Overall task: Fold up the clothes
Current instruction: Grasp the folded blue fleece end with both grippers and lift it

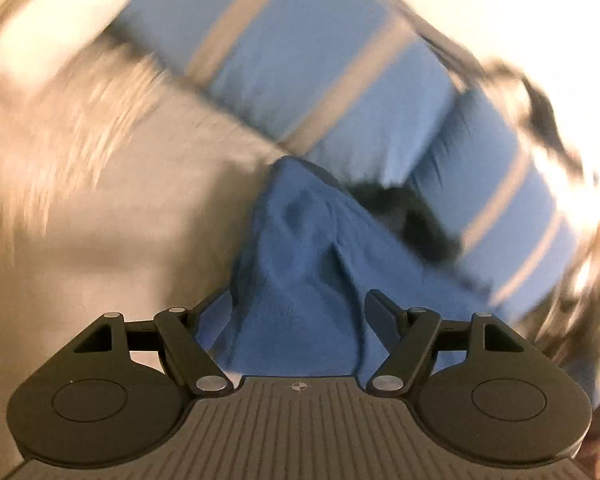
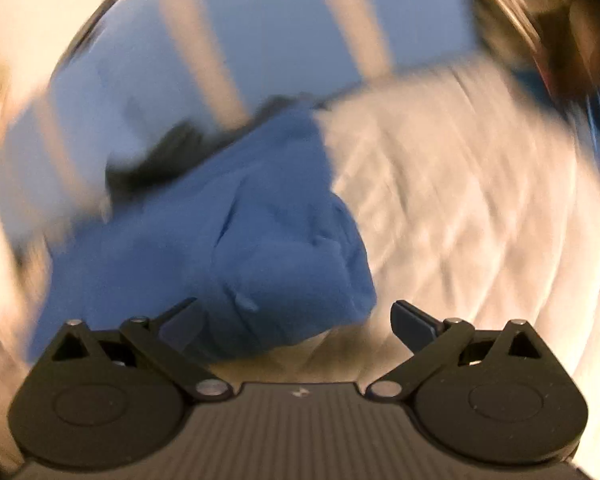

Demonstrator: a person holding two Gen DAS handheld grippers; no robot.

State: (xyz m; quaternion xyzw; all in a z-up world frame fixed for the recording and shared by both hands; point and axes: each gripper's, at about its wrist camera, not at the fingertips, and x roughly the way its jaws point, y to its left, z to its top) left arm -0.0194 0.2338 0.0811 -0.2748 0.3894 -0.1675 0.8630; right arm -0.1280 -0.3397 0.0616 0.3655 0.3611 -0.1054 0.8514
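The blue cloth (image 1: 300, 280) lies bunched on the pale bed (image 1: 100, 220), near the striped pillows (image 1: 320, 60). The left gripper (image 1: 296, 312) has its fingers spread around a raised fold; the right gripper (image 2: 296, 320) is spread too, holding nothing. Pinch opposite corners firmly, then lift together so the cloth hangs flat.

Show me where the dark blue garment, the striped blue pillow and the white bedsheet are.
dark blue garment (image 1: 300, 264): left wrist view, its bunched middle.
striped blue pillow (image 1: 300, 60): left wrist view, plain blue between stripes.
white bedsheet (image 2: 460, 184): right wrist view, wrinkled open area.
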